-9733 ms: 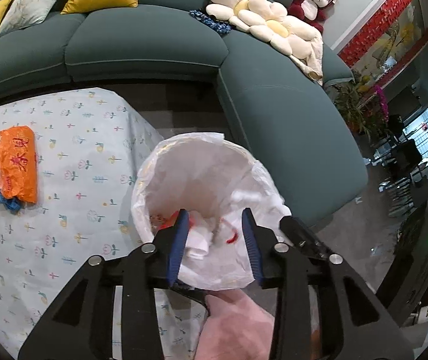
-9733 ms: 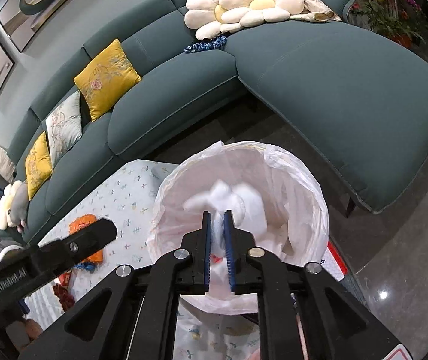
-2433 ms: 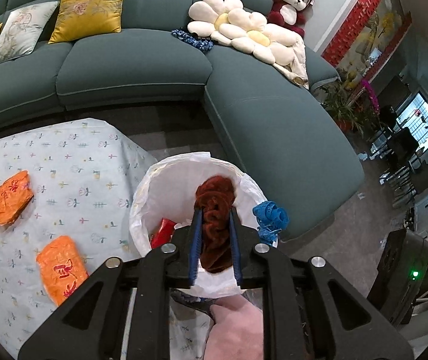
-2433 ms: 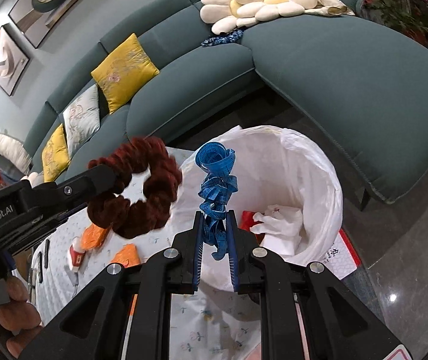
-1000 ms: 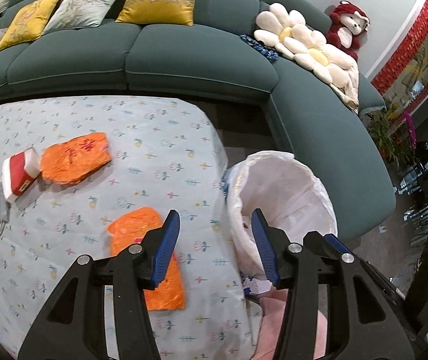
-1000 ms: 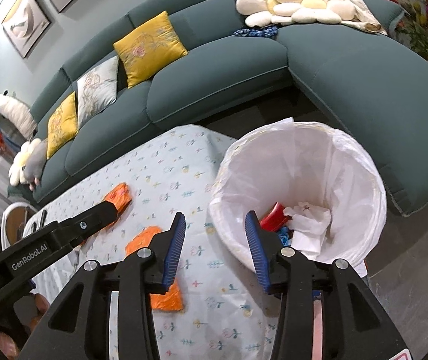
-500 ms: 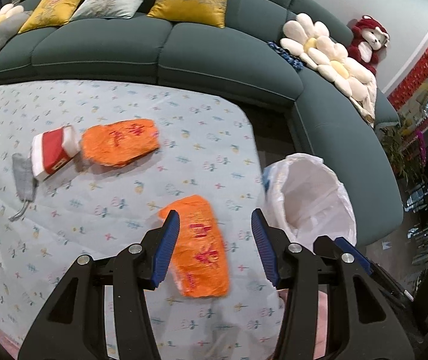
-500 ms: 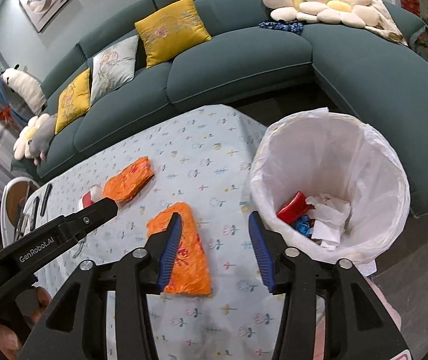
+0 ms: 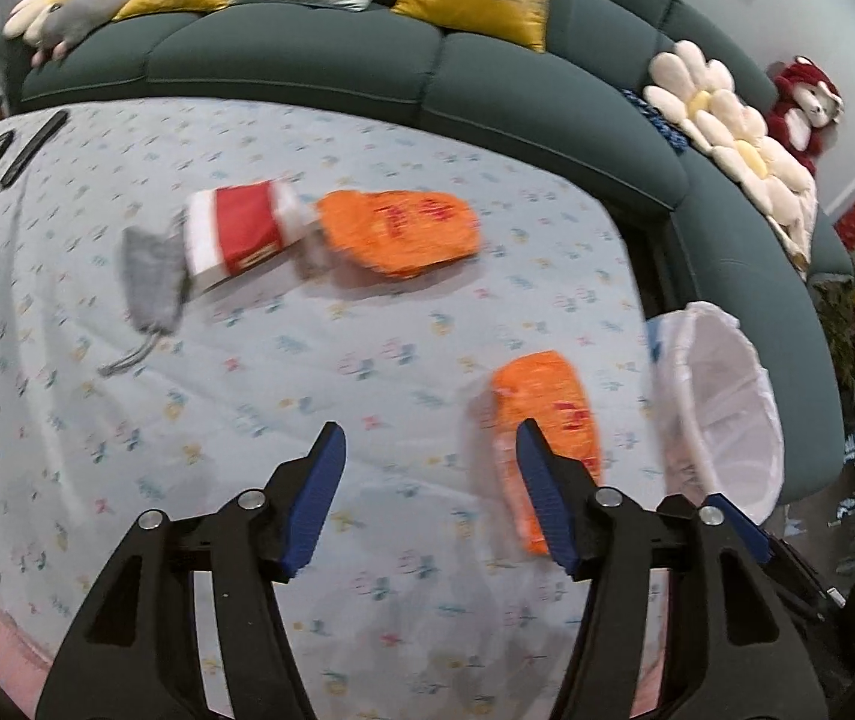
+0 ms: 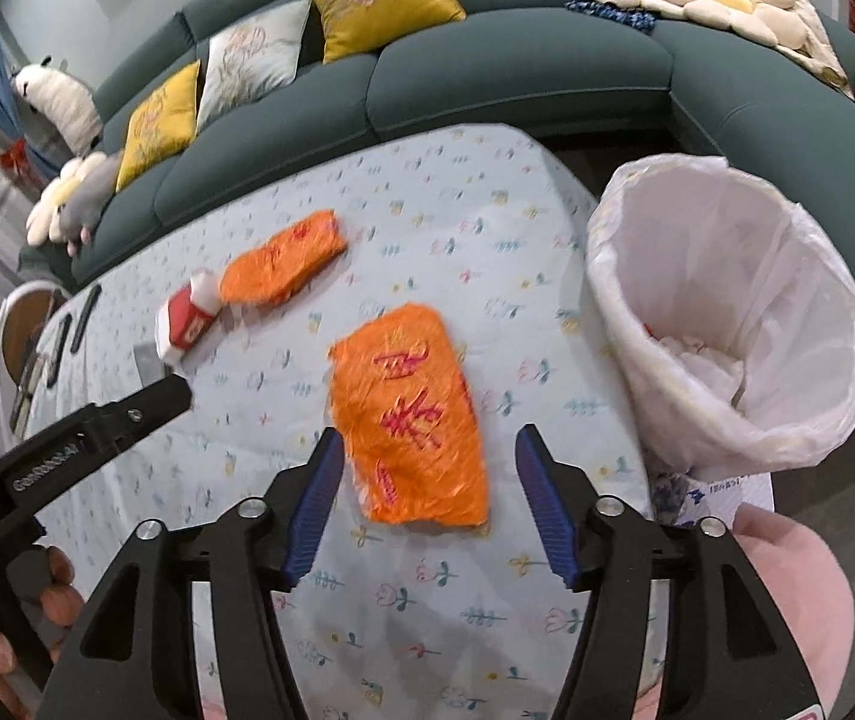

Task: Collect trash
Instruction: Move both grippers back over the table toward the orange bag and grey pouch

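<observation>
Two orange wrappers lay on the cloth: one between the right tongs (image 10: 408, 414), one farther ahead (image 10: 283, 267). One red-and-white carton (image 10: 186, 319), one grey pouch (image 9: 150, 279), one lined bin (image 10: 727, 324) right of the tongs; three dark remotes (image 9: 31, 147) far left.

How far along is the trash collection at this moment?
Done: crumpled white paper lies in the lined bin. In hand: nothing; the right gripper, jaws open, frames the near orange wrapper; the left gripper is open too. Left: that wrapper, the far orange wrapper, the red-and-white carton.
</observation>
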The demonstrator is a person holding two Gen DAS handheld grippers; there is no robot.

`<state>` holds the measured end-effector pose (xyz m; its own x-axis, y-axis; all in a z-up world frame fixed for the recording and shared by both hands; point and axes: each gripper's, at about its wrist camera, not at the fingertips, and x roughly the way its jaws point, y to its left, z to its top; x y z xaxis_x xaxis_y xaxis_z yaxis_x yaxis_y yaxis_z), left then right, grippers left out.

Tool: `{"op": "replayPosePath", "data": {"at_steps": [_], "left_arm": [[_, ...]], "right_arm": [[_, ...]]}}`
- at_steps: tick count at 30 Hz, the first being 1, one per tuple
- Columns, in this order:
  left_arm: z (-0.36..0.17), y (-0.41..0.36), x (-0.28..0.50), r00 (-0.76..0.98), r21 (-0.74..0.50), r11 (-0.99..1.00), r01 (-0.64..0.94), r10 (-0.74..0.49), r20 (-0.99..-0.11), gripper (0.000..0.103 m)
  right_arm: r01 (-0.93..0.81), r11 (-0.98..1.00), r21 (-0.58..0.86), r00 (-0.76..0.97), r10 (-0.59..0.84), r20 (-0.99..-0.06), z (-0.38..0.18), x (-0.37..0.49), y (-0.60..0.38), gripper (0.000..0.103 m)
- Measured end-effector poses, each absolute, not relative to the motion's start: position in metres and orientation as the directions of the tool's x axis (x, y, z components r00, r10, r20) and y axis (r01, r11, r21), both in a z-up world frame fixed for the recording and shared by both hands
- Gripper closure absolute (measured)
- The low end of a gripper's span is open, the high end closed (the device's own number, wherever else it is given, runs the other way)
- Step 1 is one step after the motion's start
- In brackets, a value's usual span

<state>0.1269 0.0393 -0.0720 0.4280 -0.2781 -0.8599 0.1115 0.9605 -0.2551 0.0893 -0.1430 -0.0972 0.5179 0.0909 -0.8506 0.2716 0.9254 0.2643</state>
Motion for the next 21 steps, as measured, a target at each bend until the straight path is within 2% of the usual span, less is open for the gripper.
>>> {"op": "replayPosePath", "data": {"at_steps": [5,15,17,21], "left_arm": [[-0.085,0.07,0.125,0.42,-0.252,0.967,0.045,-0.248,-0.873,0.041],[-0.103,0.121,0.132,0.409,-0.255,0.965,-0.055,-0.211,-0.888,0.039],[-0.107,0.133,0.137,0.411,-0.25,0.964,-0.087,-0.194,-0.891,0.031],[-0.114,0.155,0.149,0.41,-0.25,0.959,-0.132,-0.177,-0.895,0.031]], "right_arm": [[0.27,0.93,0.249,0.48,0.094,-0.872,-0.112,0.096,-0.131,0.04],[0.273,0.941,0.2,0.415,0.072,-0.907,-0.138,0.114,-0.12,0.038],[0.276,0.942,0.191,0.404,0.067,-0.912,-0.143,0.12,-0.12,0.038],[0.289,0.94,0.184,0.384,0.062,-0.921,-0.153,0.131,-0.12,0.038]]}}
